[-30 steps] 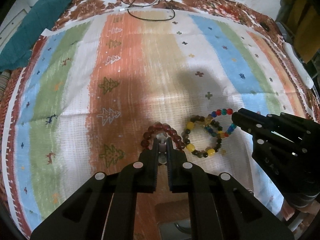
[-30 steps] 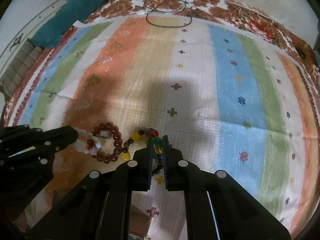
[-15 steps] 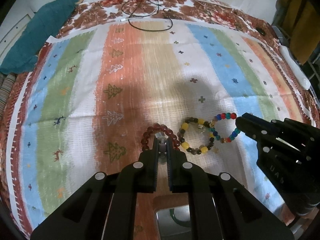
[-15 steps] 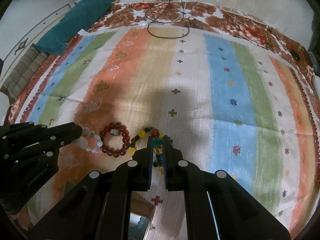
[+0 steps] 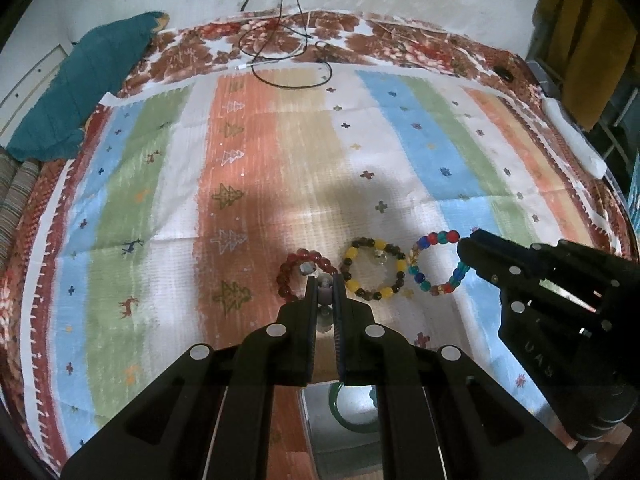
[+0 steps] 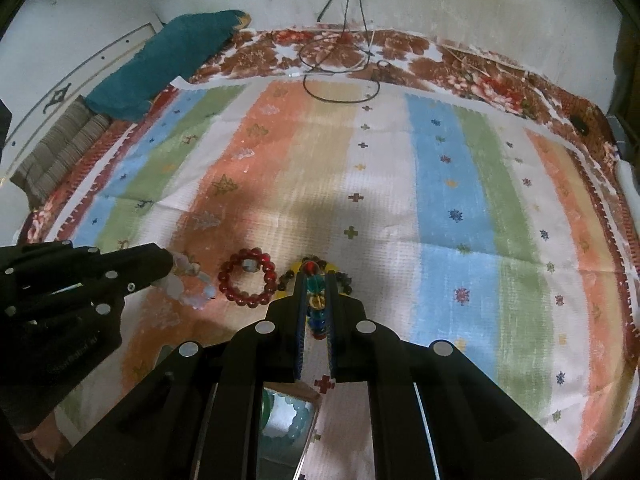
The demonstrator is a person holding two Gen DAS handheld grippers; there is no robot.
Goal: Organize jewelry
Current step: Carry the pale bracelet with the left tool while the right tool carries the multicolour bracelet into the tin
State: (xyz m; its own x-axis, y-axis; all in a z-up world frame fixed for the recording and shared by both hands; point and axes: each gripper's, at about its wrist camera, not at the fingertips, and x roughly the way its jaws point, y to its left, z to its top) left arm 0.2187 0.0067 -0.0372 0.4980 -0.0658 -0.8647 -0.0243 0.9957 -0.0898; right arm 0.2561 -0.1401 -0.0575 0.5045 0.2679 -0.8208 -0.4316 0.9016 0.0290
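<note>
Looking along the left gripper (image 5: 325, 288), the two black fingers stand close together with a pale, cloudy bead bracelet (image 5: 325, 293) pinched between their tips. Three more bracelets lie in a row on the striped cloth (image 5: 160, 184) just beyond and to the right of those tips. The red bead bracelet (image 5: 289, 276) curls around the fingertips, partly hidden behind them. Just right of it lies the yellow-and-dark bead bracelet (image 5: 374, 269), and right of that the multicolour bead bracelet (image 5: 438, 264), with the right gripper (image 5: 466, 246) at its far side. Below the fingers, a small open box (image 5: 340, 408) shows a green ring inside. Far ahead, a black cable (image 5: 288, 60) loops on the floral border, and a teal cloth (image 5: 80, 92) lies at the far left corner.

From the right wrist, the right gripper (image 6: 316, 296) has its jaws narrow, clamped on the multicolour bead bracelet (image 6: 316, 300), whose red, teal and blue beads line up between the fingers. Behind the tips, only parts of the yellow-and-dark bead bracelet (image 6: 345, 281) show. To the left lies the red bead bracelet (image 6: 248, 283), a full ring flat on the striped cloth (image 6: 440, 200). Further left, the left gripper (image 6: 170, 264) holds the pale bracelet (image 6: 190, 288), which trails from its tips onto the cloth. The box (image 6: 288, 416) sits below the fingers, with pale blue-green beads inside. That makes four bracelets out on the cloth, two of them gripped.
</note>
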